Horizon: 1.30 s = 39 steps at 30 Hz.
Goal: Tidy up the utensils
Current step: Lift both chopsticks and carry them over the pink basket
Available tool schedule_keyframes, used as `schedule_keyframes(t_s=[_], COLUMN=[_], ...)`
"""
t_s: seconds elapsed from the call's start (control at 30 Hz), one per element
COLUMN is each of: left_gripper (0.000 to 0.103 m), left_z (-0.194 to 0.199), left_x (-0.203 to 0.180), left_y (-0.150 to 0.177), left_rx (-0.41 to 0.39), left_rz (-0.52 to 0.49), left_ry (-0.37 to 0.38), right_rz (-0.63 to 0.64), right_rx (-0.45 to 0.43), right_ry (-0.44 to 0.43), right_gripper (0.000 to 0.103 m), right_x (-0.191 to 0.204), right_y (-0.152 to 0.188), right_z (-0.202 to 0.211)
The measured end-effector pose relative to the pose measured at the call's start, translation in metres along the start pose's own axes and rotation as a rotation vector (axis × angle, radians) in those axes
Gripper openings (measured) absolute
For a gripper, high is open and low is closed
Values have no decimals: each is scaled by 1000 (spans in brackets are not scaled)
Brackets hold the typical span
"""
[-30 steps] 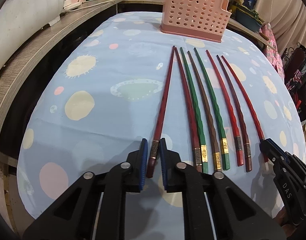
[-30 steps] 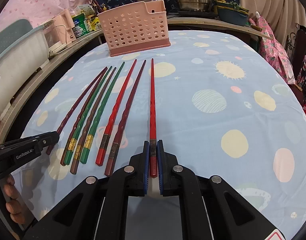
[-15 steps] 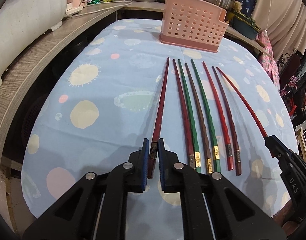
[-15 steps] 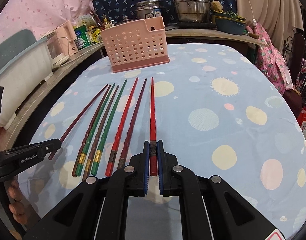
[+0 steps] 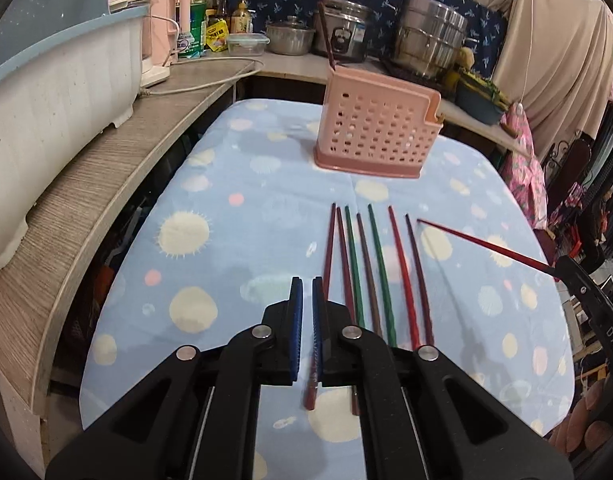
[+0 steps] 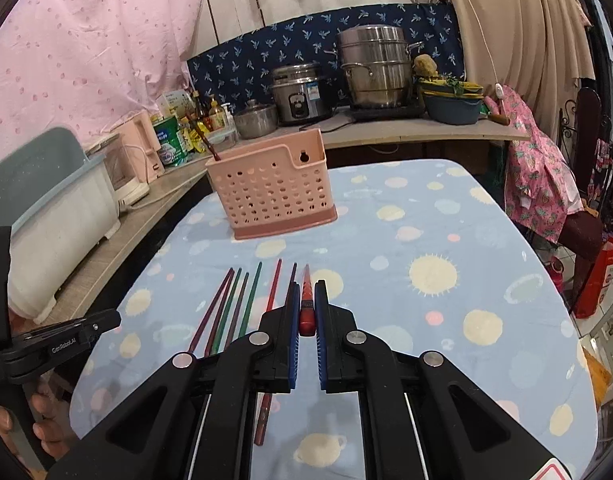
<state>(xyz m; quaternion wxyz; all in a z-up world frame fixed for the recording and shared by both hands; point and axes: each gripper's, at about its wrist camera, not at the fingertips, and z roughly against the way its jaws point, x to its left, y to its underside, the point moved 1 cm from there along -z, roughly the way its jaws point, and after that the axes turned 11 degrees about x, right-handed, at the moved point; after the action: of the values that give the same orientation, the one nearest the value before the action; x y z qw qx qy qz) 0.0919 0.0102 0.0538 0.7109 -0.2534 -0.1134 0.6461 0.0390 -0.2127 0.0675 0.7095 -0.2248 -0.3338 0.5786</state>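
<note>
While the right claw (image 6: 305,316) pinches a bright red chopstick (image 6: 306,300) by its thick end, that stick rides clear above the worktop (image 6: 446,248), its slim tip pointing toward the pink perforated holder (image 6: 272,196). Over on the left, the left claw (image 5: 306,320) sits narrowed, blue pads (image 5: 295,320) nearly together, and whether it truly grips the dark red chopstick (image 5: 327,248) running beneath its right pad I cannot tell. Beside that one lie six more chopsticks (image 5: 376,268), red, green and brown, twisted shafts, side by side on the spotted blue cloth (image 5: 234,248), tips toward the holder. One dark stick (image 5: 325,36) already stands in it.
</note>
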Motion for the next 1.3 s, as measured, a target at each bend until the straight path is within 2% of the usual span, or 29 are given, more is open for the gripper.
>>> schedule_keyframes(t_s=[0.1,0.13,0.2,0.23,0.27,0.3,0.53,0.6,0.67,0.77,0.83,0.9,0.93,1.1,1.3], left_gripper=[6,10,28,40,45,45,44,41,33,32,24,10,8,7,7], left_z=[-1,-5,-17,-22,-29,-33,-64,-69,-73,-73,-73,-74,-75,-71,-39], left_x=[1,1,2,2,2,2,-2,-1,1,0,-1,-3,-5,-6,-7], left_y=[4,8,19,24,31,36,59,60,61,62,62,63,63,64,45], left_rx=[7,19,54,69,84,92,163,170,180,171,171,176,181,189,130], left_rz=[-5,-8,-5,0,0,-1,-28,-23,-19,-27,-32,-43,-49,-56,-59], left_ry=[16,20,41,50,69,71,55,48,45,33,35,37,40,51,62], right_rz=[-6,-11,-22,-26,-29,-30,-34,-33,-32,-34,-35,-36,-36,-35,-23], right_rx=[-10,-5,6,14,20,29,71,78,81,87,90,93,95,93,50], right_ry=[4,1,-2,-4,-5,-6,-9,-9,-7,-6,-6,-6,-5,-3,-3], right_gripper=[7,7,7,7,7,7,7,7,7,7,7,7,7,7,7], right_x=[-2,-3,-4,-5,-5,-5,-4,-4,-4,-4,-4,-5,-5,-4,-4], right_y=[-1,1,7,10,13,16,33,36,38,40,40,41,42,42,25], right_z=[3,2,1,0,0,-1,-7,-9,-9,-11,-12,-12,-12,-12,-2])
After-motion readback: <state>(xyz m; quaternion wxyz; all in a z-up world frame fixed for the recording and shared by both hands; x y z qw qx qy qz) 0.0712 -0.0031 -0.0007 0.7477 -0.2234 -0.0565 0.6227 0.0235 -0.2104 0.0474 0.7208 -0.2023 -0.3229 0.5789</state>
